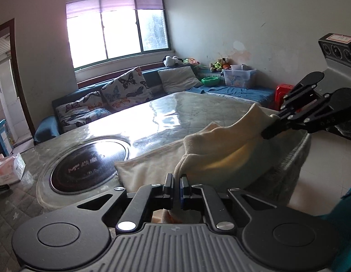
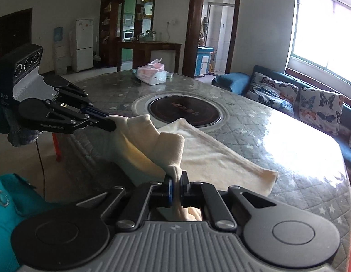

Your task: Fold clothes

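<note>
A cream cloth [image 1: 211,149] lies on the quilted table [image 1: 175,108], its near edge lifted off the surface and sagging between both grippers. My left gripper [image 1: 176,181] is shut on one corner of that edge, at the bottom of the left wrist view. My right gripper [image 1: 268,133] comes in from the right and is shut on the other corner. In the right wrist view the right gripper [image 2: 175,179] pinches a bunched fold of the cloth [image 2: 209,151], and the left gripper [image 2: 111,124] grips the cloth at the left. The far half of the cloth rests flat.
A round black hob [image 2: 186,111] is set into the table's middle, just beyond the cloth. A tissue pack [image 2: 152,73] sits at the far side. A sofa with butterfly cushions [image 1: 127,88] runs behind the table. A red stool [image 1: 283,93] stands on the floor.
</note>
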A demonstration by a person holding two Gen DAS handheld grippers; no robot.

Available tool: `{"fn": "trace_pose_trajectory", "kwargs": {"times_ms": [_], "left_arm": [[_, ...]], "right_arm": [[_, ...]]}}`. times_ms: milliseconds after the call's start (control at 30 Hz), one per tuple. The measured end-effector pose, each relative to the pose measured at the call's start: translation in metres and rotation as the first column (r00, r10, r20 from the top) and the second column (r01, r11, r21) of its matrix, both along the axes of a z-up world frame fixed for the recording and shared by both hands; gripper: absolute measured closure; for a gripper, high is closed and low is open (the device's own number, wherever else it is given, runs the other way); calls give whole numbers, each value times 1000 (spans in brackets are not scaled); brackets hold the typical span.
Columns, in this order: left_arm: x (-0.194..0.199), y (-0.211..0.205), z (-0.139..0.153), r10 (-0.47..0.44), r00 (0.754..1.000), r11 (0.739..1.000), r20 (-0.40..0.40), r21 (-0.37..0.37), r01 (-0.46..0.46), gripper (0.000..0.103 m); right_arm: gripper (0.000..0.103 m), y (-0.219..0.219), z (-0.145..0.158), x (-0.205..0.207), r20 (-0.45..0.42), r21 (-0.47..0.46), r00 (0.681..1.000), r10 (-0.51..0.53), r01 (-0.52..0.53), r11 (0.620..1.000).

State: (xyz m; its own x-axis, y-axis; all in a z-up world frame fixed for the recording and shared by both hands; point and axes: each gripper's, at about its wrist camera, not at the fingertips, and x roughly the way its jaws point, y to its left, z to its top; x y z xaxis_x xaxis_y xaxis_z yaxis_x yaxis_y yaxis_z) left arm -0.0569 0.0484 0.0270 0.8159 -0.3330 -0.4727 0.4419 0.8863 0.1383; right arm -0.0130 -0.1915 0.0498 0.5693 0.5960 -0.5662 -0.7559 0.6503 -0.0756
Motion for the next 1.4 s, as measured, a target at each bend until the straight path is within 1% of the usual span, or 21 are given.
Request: {"fn": "trace_pose_trajectory", "kwargs": {"times_ms": [67,167,233,300,400,467,567,633,733,767,833,900,967,1033,1133,1267,1400], "left_arm": [[17,-1,1,8,1000,1000,0,0,-8,97],[47,-3,4,21,1000,1000,8,4,-21,97],[72,-4,4,35,999,999,11,10,-36,97],[101,-7,1,56,998,998,9,17,-56,98],[145,-9,-10,101,995,995,-18,29,-100,97],[172,-9,-21,135,989,991,-64,22,-134,97],[198,-8,-38,188,978,982,-94,38,-185,94],[202,-6,-47,221,969,975,-110,34,-219,92],[198,-3,-45,245,963,970,-114,21,-244,91],[194,-2,-43,243,964,970,-108,16,-243,91],[186,-3,-37,231,968,973,-100,4,-232,91],[183,-7,-31,209,972,977,-108,-22,-213,91],[183,-12,-31,171,976,983,-138,-49,-179,91],[187,-19,-34,153,975,985,-163,-53,-164,91],[197,-25,-43,148,969,986,-200,-52,-162,91],[214,-22,-49,155,959,982,-236,-70,-176,91],[220,-21,-55,163,955,981,-248,-66,-184,91]], "right_arm": [[98,0,0,7,4,8,1000,-16,16,1000],[98,2,1,30,5,13,999,-45,45,999],[98,3,0,51,-1,17,998,-69,69,997],[98,5,-7,68,-15,16,995,-101,101,995],[98,7,-18,94,-36,14,988,-149,150,989],[98,9,-25,111,-50,13,982,-181,182,983],[95,12,-36,136,-71,9,971,-228,229,973],[94,14,-44,153,-85,6,962,-259,261,965],[83,17,-55,179,-106,1,946,-305,307,952],[83,18,-58,185,-110,0,941,-321,323,946],[82,18,-56,181,-89,11,933,-348,351,936],[81,18,-53,182,-80,44,933,-352,356,933],[81,19,-53,185,-103,67,937,-333,340,938],[81,26,-56,194,-140,73,942,-304,316,946],[81,36,-63,206,-165,61,943,-290,303,951],[81,46,-75,221,-185,40,930,-318,330,943],[80,50,-85,224,-183,26,925,-333,343,939]]}}
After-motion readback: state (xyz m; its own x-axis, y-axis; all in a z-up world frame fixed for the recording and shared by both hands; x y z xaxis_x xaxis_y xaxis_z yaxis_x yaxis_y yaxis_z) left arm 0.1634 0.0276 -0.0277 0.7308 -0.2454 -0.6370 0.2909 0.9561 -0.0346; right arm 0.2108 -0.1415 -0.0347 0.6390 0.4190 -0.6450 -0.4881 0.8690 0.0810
